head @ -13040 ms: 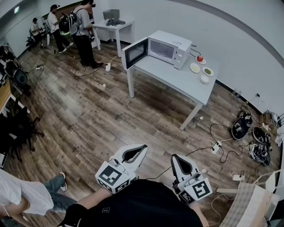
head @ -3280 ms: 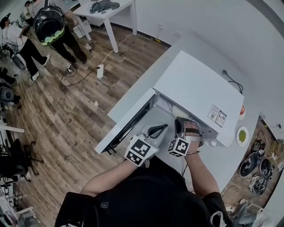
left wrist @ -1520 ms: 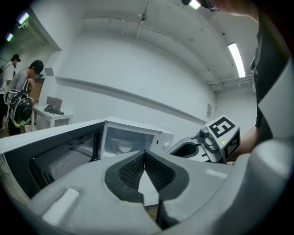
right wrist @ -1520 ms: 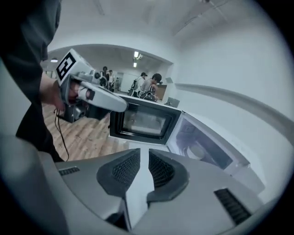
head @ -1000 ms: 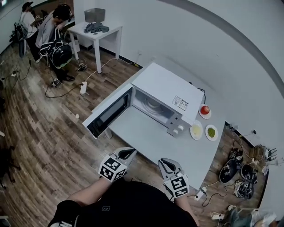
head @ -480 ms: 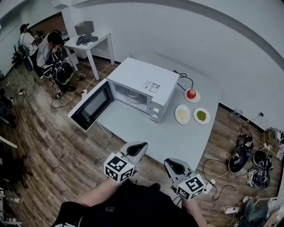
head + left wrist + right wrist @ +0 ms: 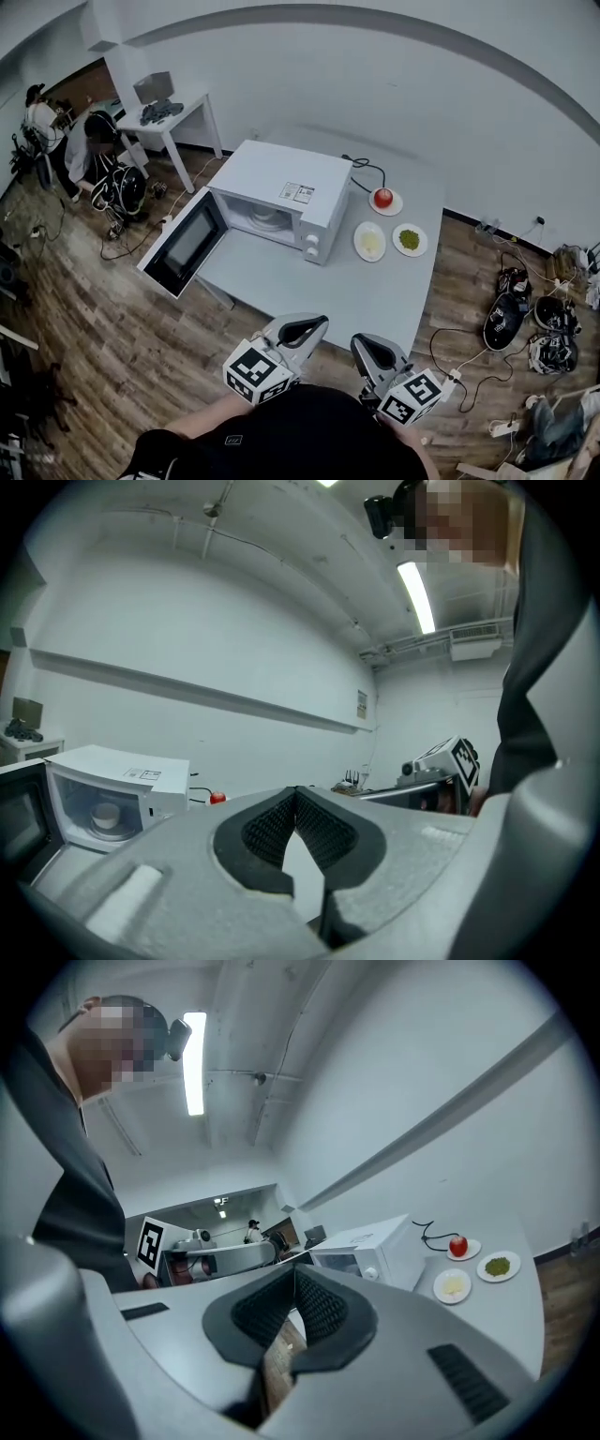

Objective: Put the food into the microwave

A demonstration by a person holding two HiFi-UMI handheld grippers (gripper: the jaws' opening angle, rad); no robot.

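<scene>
Fingers (image 7: 268, 827) of the left gripper (image 7: 321, 322) meet at their tips with nothing between them. The right gripper (image 7: 359, 341) has just been closing, and its fingers (image 7: 323, 1309) are now pressed together and likewise empty. Both grippers are held off the table's (image 7: 375, 300) near edge, apart from everything on it. The microwave (image 7: 281, 183) stands toward the far left corner, its door (image 7: 183, 246) swung wide over the left edge, with a white bowl (image 7: 267, 218) inside. Just right of the microwave, toward the far right corner, lie three plates: one with a red apple (image 7: 382, 197), one with pale yellow food (image 7: 371, 242) and one with green food (image 7: 409, 240).
</scene>
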